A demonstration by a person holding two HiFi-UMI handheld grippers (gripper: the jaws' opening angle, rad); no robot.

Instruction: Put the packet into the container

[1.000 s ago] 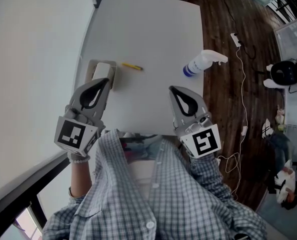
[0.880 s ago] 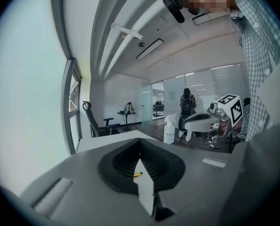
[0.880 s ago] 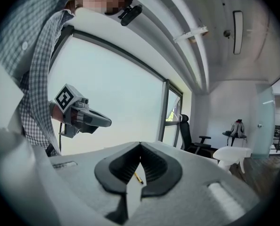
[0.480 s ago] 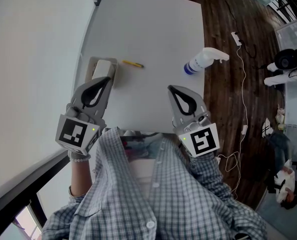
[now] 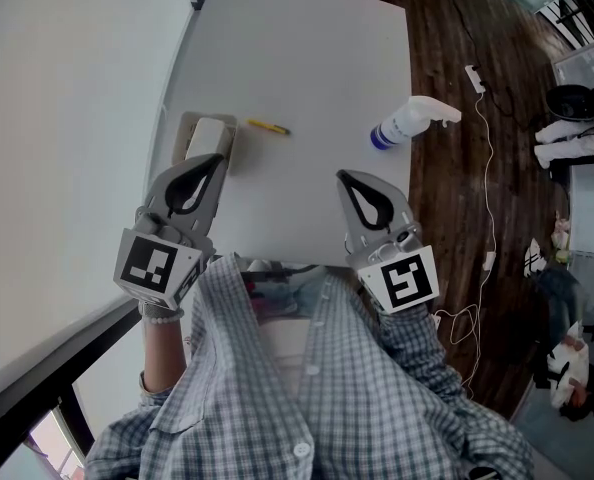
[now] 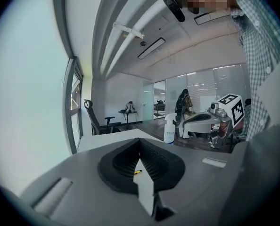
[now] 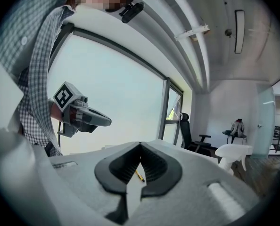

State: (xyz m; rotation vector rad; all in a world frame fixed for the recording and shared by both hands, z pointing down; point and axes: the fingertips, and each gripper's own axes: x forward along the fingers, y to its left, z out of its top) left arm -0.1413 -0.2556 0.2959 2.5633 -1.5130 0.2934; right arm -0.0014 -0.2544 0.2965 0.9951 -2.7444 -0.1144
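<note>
Container [image 5: 208, 128] partly behind left tool [image 5: 217, 159]; yellow packet [image 5: 268, 128] small, indistinct

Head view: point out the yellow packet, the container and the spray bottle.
yellow packet [image 5: 268, 128], head view, its middle.
container [image 5: 230, 140], head view, its right wall.
spray bottle [image 5: 405, 124], head view, its white body.

The desk [image 5: 297, 58] is bare through the middle and top of the frame, so the way is clear between and ahead of both tools. At its left edge the container [image 5: 205, 138] sits right before the left hand-held gripper [image 5: 215, 162]. The yellow packet [image 5: 268, 127] lies just right of the container. A spray bottle [image 5: 409, 123] stands at the right edge, well apart from the right hand-held gripper [image 5: 344, 178].
</note>
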